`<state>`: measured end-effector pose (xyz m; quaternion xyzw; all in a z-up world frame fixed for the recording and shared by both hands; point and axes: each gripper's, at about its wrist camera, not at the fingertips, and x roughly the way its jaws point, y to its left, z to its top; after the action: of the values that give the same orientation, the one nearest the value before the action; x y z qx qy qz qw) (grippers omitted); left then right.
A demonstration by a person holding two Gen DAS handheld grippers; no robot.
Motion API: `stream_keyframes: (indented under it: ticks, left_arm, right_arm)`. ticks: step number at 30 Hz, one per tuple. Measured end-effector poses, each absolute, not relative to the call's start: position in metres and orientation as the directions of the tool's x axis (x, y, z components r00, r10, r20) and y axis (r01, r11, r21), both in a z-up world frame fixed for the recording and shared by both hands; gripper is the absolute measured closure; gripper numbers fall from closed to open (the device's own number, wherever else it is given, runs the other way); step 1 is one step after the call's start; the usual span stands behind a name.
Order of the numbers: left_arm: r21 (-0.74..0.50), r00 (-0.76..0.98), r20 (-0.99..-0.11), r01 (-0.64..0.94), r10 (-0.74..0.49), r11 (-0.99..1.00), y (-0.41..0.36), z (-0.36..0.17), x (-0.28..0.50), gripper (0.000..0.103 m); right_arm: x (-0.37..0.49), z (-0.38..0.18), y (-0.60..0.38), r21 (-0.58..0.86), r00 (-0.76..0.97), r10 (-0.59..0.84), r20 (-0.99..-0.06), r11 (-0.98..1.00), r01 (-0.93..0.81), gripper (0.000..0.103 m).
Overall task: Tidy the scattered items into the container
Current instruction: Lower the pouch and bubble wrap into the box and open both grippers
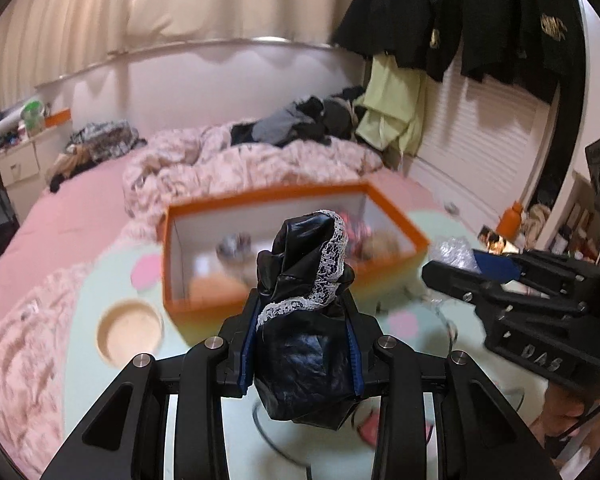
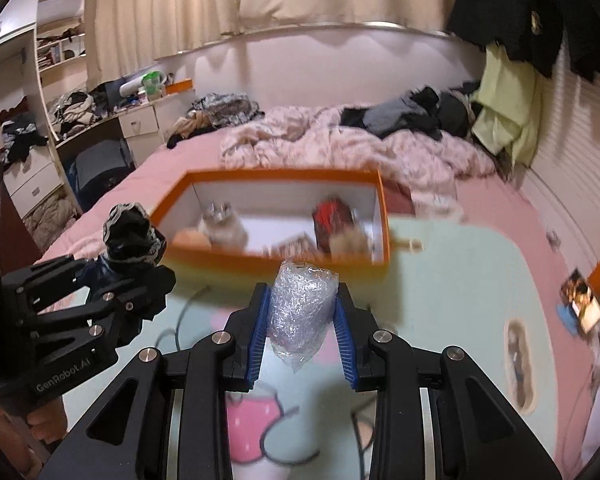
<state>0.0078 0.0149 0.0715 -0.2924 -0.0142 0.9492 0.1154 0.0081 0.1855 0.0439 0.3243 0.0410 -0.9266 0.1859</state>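
The left gripper (image 1: 306, 304) is clamped on a black lace pouch (image 1: 308, 280); the right gripper (image 2: 302, 312) squeezes a bubble-wrap wad (image 2: 302, 304); both hang just before the orange box (image 2: 384, 216) on the bed; the box already holds several things; I judge a photo (image 2: 580, 298) remains outside at right; above its rim the room is free.

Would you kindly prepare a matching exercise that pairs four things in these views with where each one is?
Things:
1. black glossy garment with white lace trim
2. clear crinkly plastic bundle
3. orange cardboard box with white inside
4. round cream dish

Places:
A. on the bed, open
B. in the right gripper
C. on the mint blanket left of the box
D. in the left gripper

Pairs: 1-D, 2-B, 3-A, 4-C
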Motion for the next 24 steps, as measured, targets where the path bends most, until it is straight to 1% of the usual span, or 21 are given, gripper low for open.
stream_keyframes:
  ticks: [3, 6, 8, 11, 14, 17, 18, 24]
  left_arm:
    - [-0.085, -0.824, -0.520, -0.210, 0.223, -0.974, 0.014, 0.095, -0.008, 0.069]
    - [-0.054, -0.837, -0.508, -0.207, 0.205, -0.977, 0.015, 0.112, -0.031, 0.069]
    - [-0.043, -0.835, -0.518, -0.194, 0.188, -0.980, 0.015, 0.117, -0.049, 0.069]
    - [-0.075, -0.818, -0.539, -0.191, 0.201, -0.979, 0.011, 0.120, -0.074, 0.069]
    - [-0.117, -0.775, -0.594, -0.183, 0.216, -0.976, 0.005, 0.113, -0.105, 0.069]
    - [-0.217, -0.704, -0.651, -0.184, 0.283, -0.959, 0.000, 0.096, -0.128, 0.069]
    - [-0.232, -0.690, -0.663, -0.179, 0.290, -0.956, -0.001, 0.090, -0.132, 0.069]
    - [-0.191, -0.648, -0.722, -0.149, 0.242, -0.970, 0.004, 0.055, -0.143, 0.069]
  right_arm:
    - [-0.004, 0.061, 0.179, 0.018, -0.740, -0.315, -0.594, -0.925, 0.379, 0.070]
    - [-0.019, 0.079, 0.173, 0.003, -0.761, -0.319, -0.565, -0.923, 0.385, 0.070]
    - [-0.030, 0.089, 0.170, -0.003, -0.777, -0.320, -0.541, -0.924, 0.383, 0.070]
    - [-0.051, 0.100, 0.168, 0.014, -0.779, -0.331, -0.533, -0.924, 0.383, 0.070]
    - [-0.081, 0.103, 0.171, 0.108, -0.723, -0.383, -0.575, -0.911, 0.397, 0.070]
    - [-0.105, 0.092, 0.173, 0.239, -0.618, -0.464, -0.634, -0.878, 0.414, 0.070]
    - [-0.111, 0.087, 0.172, 0.255, -0.601, -0.464, -0.651, -0.879, 0.402, 0.070]
    - [-0.136, 0.042, 0.163, 0.244, -0.506, -0.409, -0.759, -0.900, 0.361, 0.070]
